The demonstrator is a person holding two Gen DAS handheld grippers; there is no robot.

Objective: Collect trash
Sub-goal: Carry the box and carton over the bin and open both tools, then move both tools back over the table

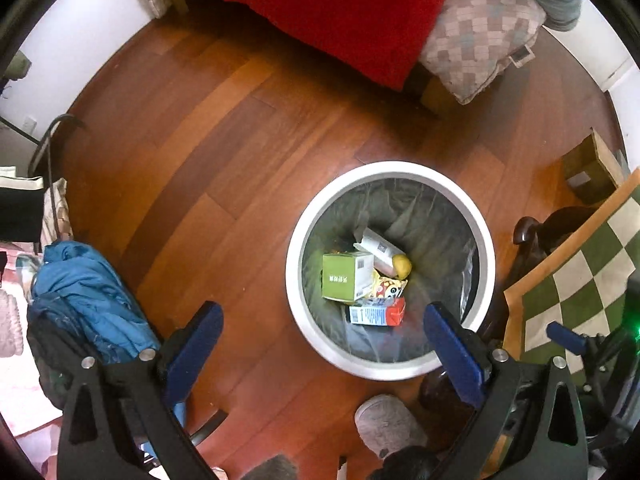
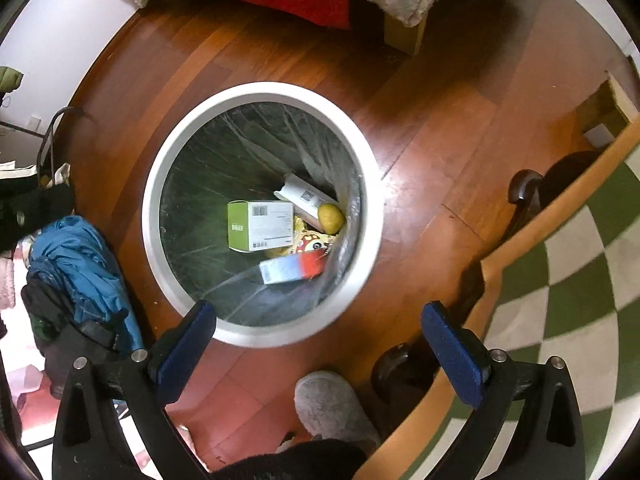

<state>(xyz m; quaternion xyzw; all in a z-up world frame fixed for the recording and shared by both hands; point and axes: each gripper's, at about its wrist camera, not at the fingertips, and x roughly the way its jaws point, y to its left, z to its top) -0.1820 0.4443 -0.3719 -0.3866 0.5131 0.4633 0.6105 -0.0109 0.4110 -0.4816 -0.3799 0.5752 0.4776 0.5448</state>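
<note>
A white round trash bin (image 1: 296, 284) with a clear liner stands on the wooden floor; it also shows in the right wrist view (image 2: 152, 208). Inside lie a green-and-white box (image 1: 346, 276) (image 2: 260, 226), a red-white-blue carton (image 1: 378, 311) (image 2: 290, 267), a white carton (image 1: 376, 248) (image 2: 302, 196), a yellow fruit (image 1: 402, 266) (image 2: 331, 218) and a yellow wrapper (image 1: 388, 286) (image 2: 314, 240). My left gripper (image 1: 322, 320) is open and empty above the bin's near rim. My right gripper (image 2: 318, 318) is open and empty above the bin's near edge.
A green-and-white checkered tablecloth (image 2: 568, 272) covers a table at the right. Blue clothing (image 1: 88, 296) and dark bags lie at the left. A bed with a red blanket (image 1: 344, 8) stands beyond. A grey slipper (image 2: 332, 408) is below. A cardboard box (image 1: 592, 172) sits far right.
</note>
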